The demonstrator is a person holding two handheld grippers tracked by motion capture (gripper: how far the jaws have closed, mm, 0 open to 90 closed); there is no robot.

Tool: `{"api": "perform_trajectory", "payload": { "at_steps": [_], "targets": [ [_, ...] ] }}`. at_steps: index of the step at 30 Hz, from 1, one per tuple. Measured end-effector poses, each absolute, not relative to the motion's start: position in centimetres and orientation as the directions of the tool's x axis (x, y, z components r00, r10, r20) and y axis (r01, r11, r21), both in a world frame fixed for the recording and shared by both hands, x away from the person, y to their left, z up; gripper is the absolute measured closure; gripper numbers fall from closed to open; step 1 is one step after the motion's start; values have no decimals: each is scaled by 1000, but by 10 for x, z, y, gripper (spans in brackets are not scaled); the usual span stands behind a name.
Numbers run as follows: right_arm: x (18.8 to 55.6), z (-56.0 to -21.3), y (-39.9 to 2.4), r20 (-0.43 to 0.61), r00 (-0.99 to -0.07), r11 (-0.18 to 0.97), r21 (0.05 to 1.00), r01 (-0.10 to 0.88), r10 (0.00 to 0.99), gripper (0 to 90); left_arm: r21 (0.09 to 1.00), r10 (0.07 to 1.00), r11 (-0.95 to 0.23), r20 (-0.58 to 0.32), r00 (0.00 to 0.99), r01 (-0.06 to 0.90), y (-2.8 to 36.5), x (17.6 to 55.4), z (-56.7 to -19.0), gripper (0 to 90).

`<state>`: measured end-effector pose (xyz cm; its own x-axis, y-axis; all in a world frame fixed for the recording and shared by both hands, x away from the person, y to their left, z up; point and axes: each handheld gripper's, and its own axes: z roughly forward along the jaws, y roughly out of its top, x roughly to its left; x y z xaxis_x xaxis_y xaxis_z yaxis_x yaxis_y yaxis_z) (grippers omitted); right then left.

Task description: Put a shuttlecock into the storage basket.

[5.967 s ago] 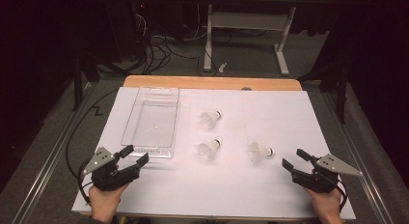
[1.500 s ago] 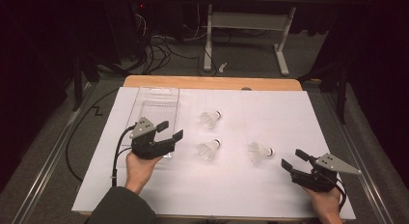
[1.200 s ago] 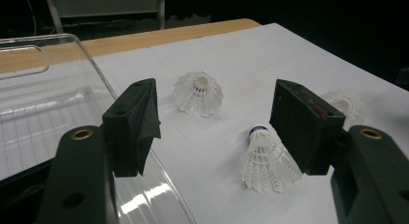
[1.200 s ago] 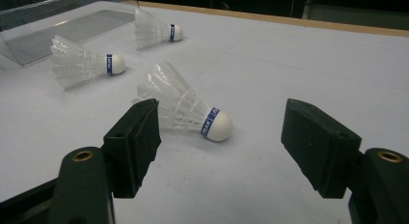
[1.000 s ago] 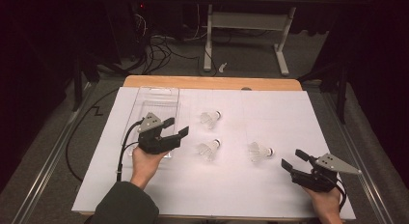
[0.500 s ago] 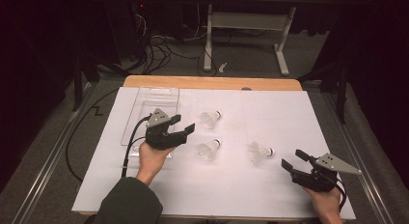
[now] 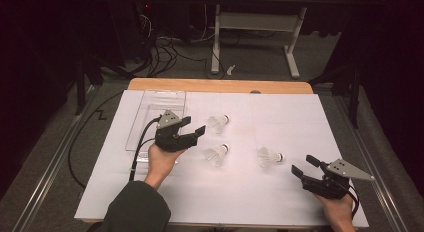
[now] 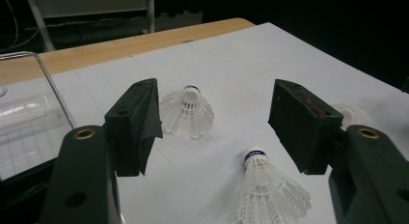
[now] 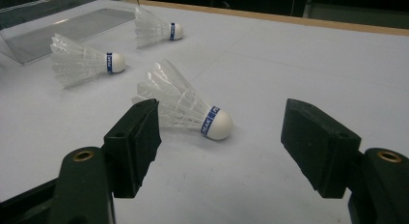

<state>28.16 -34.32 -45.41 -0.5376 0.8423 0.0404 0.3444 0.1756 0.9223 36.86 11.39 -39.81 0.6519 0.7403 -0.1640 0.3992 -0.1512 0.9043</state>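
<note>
Plastic, clear and shallow, forms the tray (image 7: 157, 104) that lies at the far left of the white-covered table (image 7: 295, 117); its rim also shows at the left edge of the left gripper view (image 8: 46, 84). Just right of the tray's near end, the left gripper (image 7: 192, 127) hovers above the table with its jaws wide apart and nothing between them, pointing right toward two shuttlecocks. In the left gripper view the far shuttlecock (image 8: 188, 113) lies between the spread jaws but farther off, its cork pointing away, while the middle shuttlecock (image 8: 267, 190) lies nearer, below the right jaw. In the high view the far shuttlecock (image 7: 218, 123) lies just right of the gripper's tips, and the middle shuttlecock (image 7: 216, 154) lies nearer the person, just below them. Farther right, the right shuttlecock (image 7: 268, 156) lies on its side, apart from the other two. At the near right corner, the right gripper (image 7: 304, 165) rests low over the table, jaws open and empty, aimed left at that shuttlecock. The right gripper view shows the right shuttlecock (image 9: 185, 108) close ahead of the left jaw, cork toward the right.
</note>
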Motion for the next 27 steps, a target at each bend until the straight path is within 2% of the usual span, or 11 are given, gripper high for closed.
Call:
{"api": "perform_trajectory", "payload": {
  "at_steps": [13, 17, 27],
  "targets": [
    [282, -454, -343, 41, -539, 176, 922, 345, 842, 304, 899, 741, -156, -167, 651, 408, 103, 382, -398, 360],
    [282, -454, -343, 43, -540, 175, 922, 345, 840, 302, 893, 727, -134, -205, 655, 429, 101, 386, -399, 358],
    [282, -454, -343, 44, -544, 174, 923, 343, 838, 300, 893, 732, -166, -172, 660, 417, 90, 395, -395, 358]
  ]
}}
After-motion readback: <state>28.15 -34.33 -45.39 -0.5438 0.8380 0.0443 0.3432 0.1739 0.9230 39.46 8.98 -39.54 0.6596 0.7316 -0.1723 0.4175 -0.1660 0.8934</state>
